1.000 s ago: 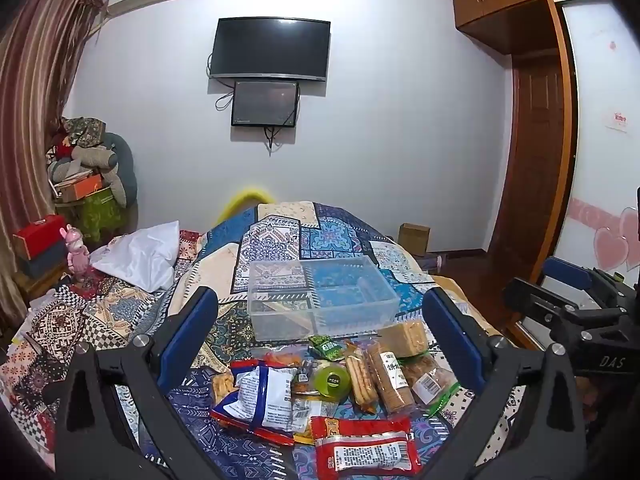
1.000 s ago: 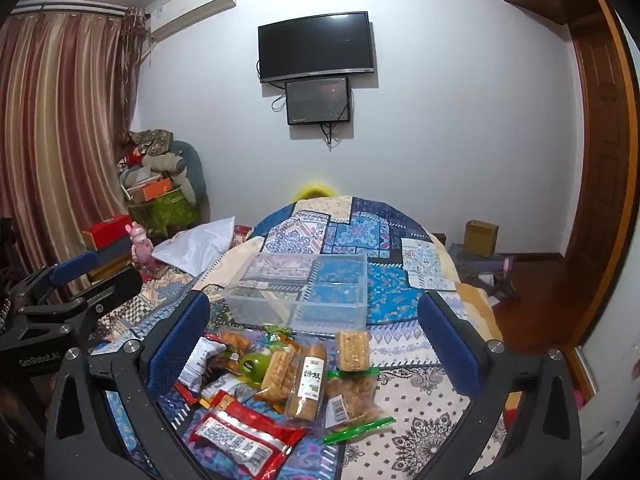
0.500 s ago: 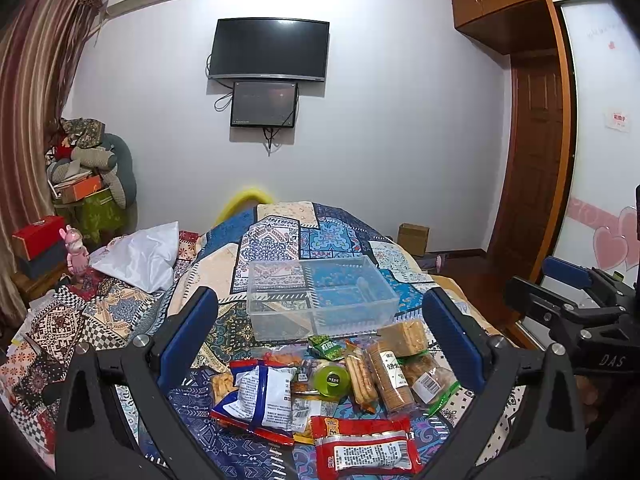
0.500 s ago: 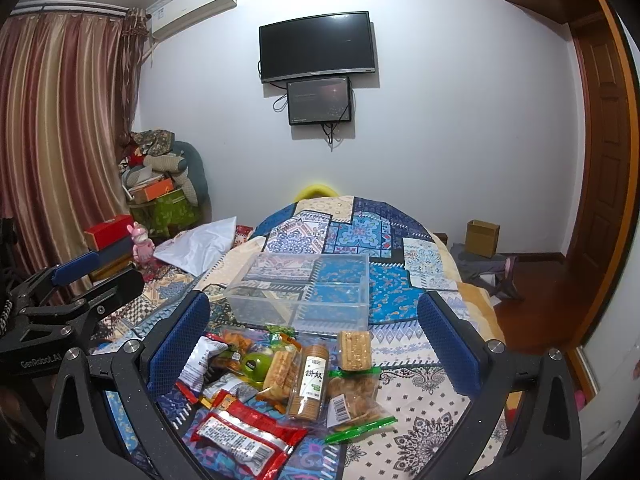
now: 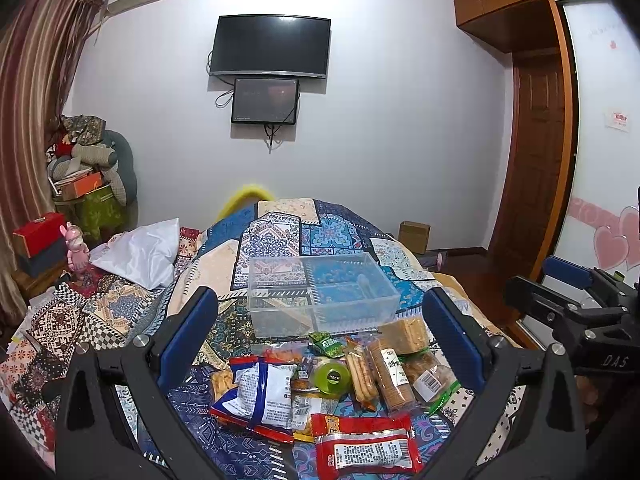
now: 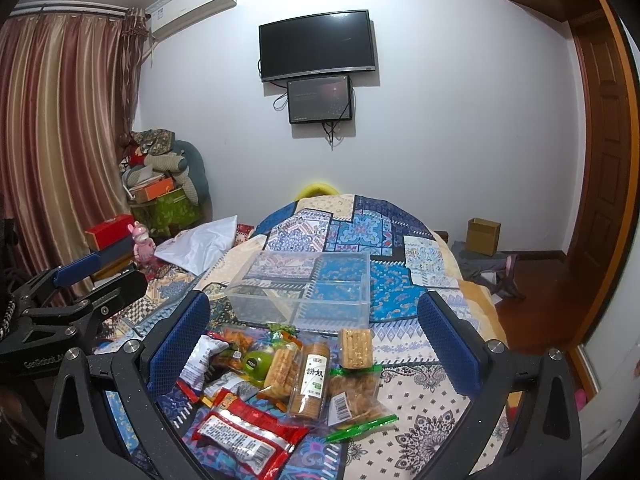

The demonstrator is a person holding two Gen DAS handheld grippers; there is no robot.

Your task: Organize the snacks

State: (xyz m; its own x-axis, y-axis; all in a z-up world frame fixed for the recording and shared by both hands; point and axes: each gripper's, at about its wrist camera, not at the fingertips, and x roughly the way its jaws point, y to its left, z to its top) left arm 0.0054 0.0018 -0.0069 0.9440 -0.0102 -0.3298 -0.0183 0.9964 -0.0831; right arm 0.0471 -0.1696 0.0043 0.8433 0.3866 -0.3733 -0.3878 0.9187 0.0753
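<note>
A: Snacks (image 5: pixel 328 384) lie in front of the clear box (image 5: pixel 320 294) on the bed; left gripper (image 5: pixel 320 340) jaws wide, empty.

B: Right gripper (image 6: pixel 312 340), jaws wide too, sits nearer the biscuit tube (image 6: pixel 312 380), lengthwise toward the box (image 6: pixel 304 288).

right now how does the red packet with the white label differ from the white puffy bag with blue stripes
The red packet with the white label lies flat and long, nearest the camera; the white puffy bag with blue stripes is plump and sits further back to the left. The red packet lies mostly on the bedspread, while the white bag rests on other snacks. Both are sealed and outside the clear plastic bin.
</note>
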